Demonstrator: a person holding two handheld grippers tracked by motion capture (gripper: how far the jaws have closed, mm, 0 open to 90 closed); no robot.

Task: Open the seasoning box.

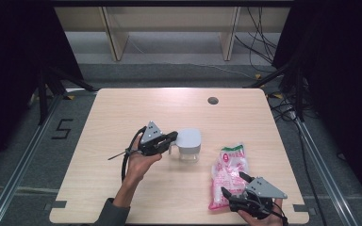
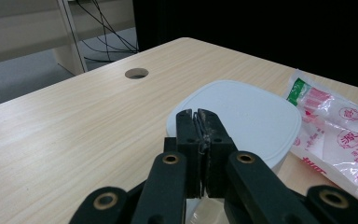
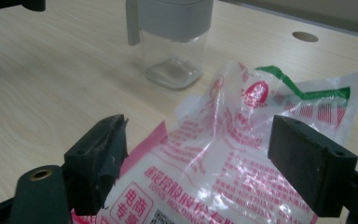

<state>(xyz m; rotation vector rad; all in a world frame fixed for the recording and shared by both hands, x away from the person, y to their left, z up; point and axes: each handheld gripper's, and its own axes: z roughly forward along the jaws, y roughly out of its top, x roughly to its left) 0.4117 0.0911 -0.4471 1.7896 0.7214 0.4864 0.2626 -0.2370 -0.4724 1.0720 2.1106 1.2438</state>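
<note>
1. Left gripper point(image 2: 200, 116): jaws pressed together with no gap showing between the pads. The tips sit at the near left edge of the container's lid point(image 2: 242, 119). Whether they pinch a tab of the lid or merely touch it cannot be told.
2. Right gripper point(image 3: 200, 154): jaws spread wide apart, released, one on each side of the near end of the bag point(image 3: 242, 154). The pads do not clamp the plastic.
3. Container point(image 1: 187, 146): a clear plastic tub with a pale grey lid and a side handle, standing upright near the middle of the table, just right of the left gripper point(image 1: 172, 138).
4. Bag point(image 1: 228, 176): clear plastic printed in pink and red with a green corner, lying flat to the right of the container and nearer the person, close to it but apart. Its near end lies between the jaws of the right gripper point(image 1: 233, 183).
5. Table point(image 1: 122, 108): light wood top with a round cable hole point(image 1: 212, 100) at the far side, right of centre.
6. Hands: the left hand point(image 1: 139, 162) holds its gripper from the near left; the right hand sits at the near right edge.
</note>
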